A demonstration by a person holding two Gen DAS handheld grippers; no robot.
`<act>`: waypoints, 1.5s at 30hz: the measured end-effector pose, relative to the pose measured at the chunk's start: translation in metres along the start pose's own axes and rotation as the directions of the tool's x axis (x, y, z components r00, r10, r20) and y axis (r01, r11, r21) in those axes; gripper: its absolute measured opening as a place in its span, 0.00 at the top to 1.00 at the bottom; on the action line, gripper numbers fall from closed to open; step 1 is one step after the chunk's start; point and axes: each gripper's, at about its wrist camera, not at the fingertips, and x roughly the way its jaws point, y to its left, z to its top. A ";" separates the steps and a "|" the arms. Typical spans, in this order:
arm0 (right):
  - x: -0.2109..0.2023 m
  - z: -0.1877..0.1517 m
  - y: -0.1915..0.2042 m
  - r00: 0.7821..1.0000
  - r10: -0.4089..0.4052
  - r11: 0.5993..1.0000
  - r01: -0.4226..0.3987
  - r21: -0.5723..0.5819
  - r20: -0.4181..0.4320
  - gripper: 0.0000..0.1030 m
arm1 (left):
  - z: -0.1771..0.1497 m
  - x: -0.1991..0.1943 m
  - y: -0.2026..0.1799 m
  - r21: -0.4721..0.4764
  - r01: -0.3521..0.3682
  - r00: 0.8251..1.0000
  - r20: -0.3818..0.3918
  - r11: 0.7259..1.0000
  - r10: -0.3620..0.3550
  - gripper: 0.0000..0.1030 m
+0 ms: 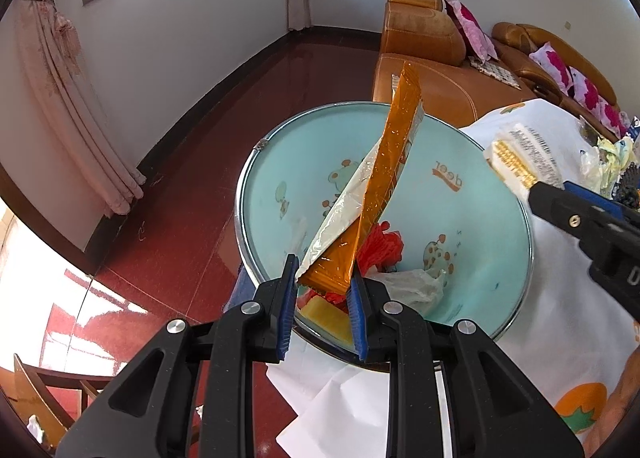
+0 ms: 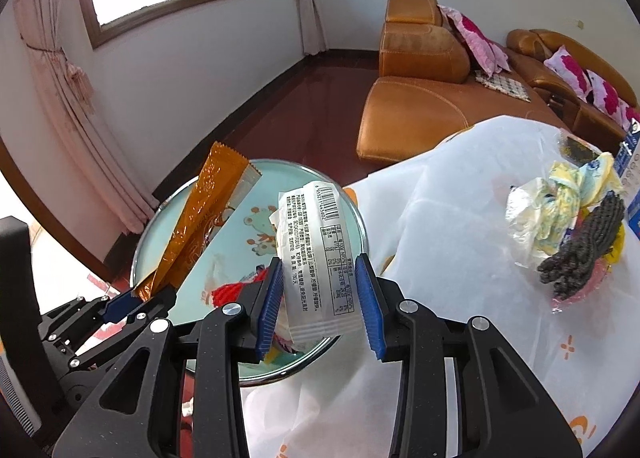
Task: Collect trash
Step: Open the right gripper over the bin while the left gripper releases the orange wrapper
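Observation:
My left gripper [image 1: 323,278] is shut on a long orange wrapper [image 1: 386,182] and holds it over the light blue basin [image 1: 472,214]; the wrapper also shows in the right wrist view [image 2: 200,218]. My right gripper [image 2: 320,298] is shut on a white wrapper with a barcode [image 2: 316,254], at the basin's rim [image 2: 362,234]. That wrapper shows at the right of the left wrist view [image 1: 520,160]. Red netting [image 1: 380,246], a clear bag [image 1: 416,284] and a yellow piece [image 1: 326,316] lie in the basin.
A white tablecloth [image 2: 440,298] covers the table to the right. On it lie crumpled yellowish wrappers [image 2: 560,202] and a dark knitted thing [image 2: 584,246]. An orange sofa [image 2: 420,98] with pink cushions stands behind. Red floor [image 1: 192,194] lies to the left.

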 end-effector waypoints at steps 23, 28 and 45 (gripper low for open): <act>-0.014 -0.001 -0.013 0.998 0.030 0.999 -0.032 0.033 0.046 0.54 | 0.001 0.002 -0.005 0.018 -0.022 1.000 -0.008 1.000 0.022 0.76; -0.030 -0.004 -0.026 0.997 0.017 0.997 -0.021 0.068 0.070 0.54 | 0.001 -0.002 -0.011 0.035 -0.035 0.999 -0.005 0.999 0.036 0.74; -0.070 -0.017 -0.060 0.992 -0.028 0.986 0.008 0.164 0.122 0.54 | 0.003 -0.037 -0.025 0.016 -0.081 0.996 0.043 0.997 0.081 0.25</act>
